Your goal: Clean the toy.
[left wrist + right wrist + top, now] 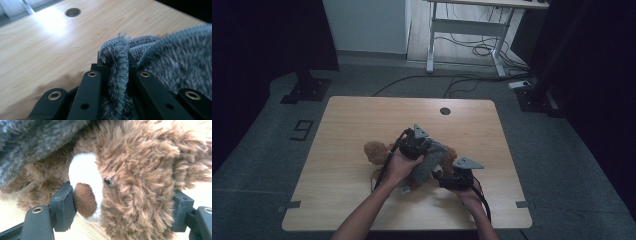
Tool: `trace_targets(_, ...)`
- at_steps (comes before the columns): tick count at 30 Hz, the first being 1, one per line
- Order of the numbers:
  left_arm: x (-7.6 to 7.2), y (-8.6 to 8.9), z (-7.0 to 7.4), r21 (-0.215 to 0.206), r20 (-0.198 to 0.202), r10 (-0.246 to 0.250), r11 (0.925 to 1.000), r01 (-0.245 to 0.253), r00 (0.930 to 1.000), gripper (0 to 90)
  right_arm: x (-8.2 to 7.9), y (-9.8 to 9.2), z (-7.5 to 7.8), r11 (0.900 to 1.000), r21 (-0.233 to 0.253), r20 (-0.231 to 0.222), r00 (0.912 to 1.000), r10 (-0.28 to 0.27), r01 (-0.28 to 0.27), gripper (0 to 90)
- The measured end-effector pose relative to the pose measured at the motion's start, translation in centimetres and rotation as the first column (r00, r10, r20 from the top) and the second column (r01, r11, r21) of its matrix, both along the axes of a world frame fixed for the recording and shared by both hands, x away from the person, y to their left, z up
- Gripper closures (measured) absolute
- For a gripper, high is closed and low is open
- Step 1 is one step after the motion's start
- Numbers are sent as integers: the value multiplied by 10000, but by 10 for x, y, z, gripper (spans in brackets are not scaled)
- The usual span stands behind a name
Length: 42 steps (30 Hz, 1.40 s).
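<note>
A brown plush toy (374,151) lies in the middle of the wooden table (357,115), partly under a grey fuzzy cloth (433,157). My left gripper (426,149) is shut on a folded edge of that cloth (175,57), which stands pinched between its jaws (117,62). My right gripper (441,176) comes in from the front right. Its jaws (122,210) are spread wide and press on both sides of the toy's head (140,170), next to the brown nose (85,200) and white muzzle. The grey cloth (37,137) hangs over the toy's body behind the head.
A round cable hole (445,111) sits near the table's far edge. Beyond the table stands a white desk frame (430,45) with cables (472,50) on the floor. Black stand feet rest at the far left (304,90) and far right (534,97).
</note>
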<state>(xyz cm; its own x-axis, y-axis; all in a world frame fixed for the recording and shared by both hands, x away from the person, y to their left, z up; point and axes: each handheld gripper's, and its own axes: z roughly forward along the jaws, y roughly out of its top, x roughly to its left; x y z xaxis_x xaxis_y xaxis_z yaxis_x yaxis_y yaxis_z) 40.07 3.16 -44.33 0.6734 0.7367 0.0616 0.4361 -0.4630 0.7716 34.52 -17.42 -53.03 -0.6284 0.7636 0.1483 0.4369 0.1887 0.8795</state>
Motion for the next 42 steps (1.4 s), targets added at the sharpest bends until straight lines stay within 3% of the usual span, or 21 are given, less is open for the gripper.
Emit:
trace_targets(1, -1, 6, 1, 75, 73, 33, 10000, -33, 10000, 804, 0, 0, 0, 10000, 4, 4, 10000, -2, 2, 248)
trace_targets(4, -4, 25, 3, -283, 0, 181, 9994, -180, 9998, 802, 0, 0, 0, 10000, 6, 9, 10000, -4, 4, 250)
trace_targets(11, -5, 78, 10, -382, 68, 1027, 9940, -1024, 9947, 801, 0, 0, -1, 9999, 97, 13, 10000, -98, 97, 250)
trace_targets(14, -4, 102, 9, -214, 39, 1509, 9883, -1508, 9885, 802, 0, 0, -1, 9999, 105, 5, 10000, -92, 92, 250)
trace_targets(18, -1, 137, -2, -432, -398, 2124, 9759, -2140, 9764, 802, 0, -1, -1, 9999, 125, -16, 10000, -65, 65, 250)
trace_targets(21, -2, 145, -7, -619, -487, 2298, 9706, -2326, 9720, 802, 1, 0, -1, 9999, 137, -16, 10000, -67, 67, 250)
trace_targets(24, -2, 137, -4, -646, -278, 2151, 9741, -2165, 9762, 804, 1, 0, -1, 9998, 172, -22, 10000, -87, 87, 251)
trace_targets(28, 2, 102, 3, -376, -123, 1503, 9879, -1507, 9886, 804, 1, 0, -1, 9998, 154, -18, 9999, -115, 115, 251)
trace_targets(34, 2, 45, 3, -492, -119, 646, 9967, -651, 9978, 804, 0, 0, -1, 9999, 44, 23, 9999, -146, 145, 251)
trace_targets(36, 0, 27, 3, -620, -275, 133, 9980, -150, 9995, 804, 1, -1, -1, 9999, 62, 12, 9999, -127, 127, 251)
trace_targets(38, -2, 13, 1, -198, -181, -28, 9998, 25, 9998, 802, 1, -1, -1, 9999, 56, 7, 9999, -140, 140, 251)
trace_targets(39, -4, 6, -1, 176, 68, 65, 9998, -66, 10000, 802, 1, -1, -1, 9999, 55, 7, 9999, -146, 146, 251)
trace_targets(42, -3, 8, -4, 259, 126, 182, 9995, -185, 9998, 802, 1, -2, -2, 9998, 104, -16, 9999, -162, 162, 251)
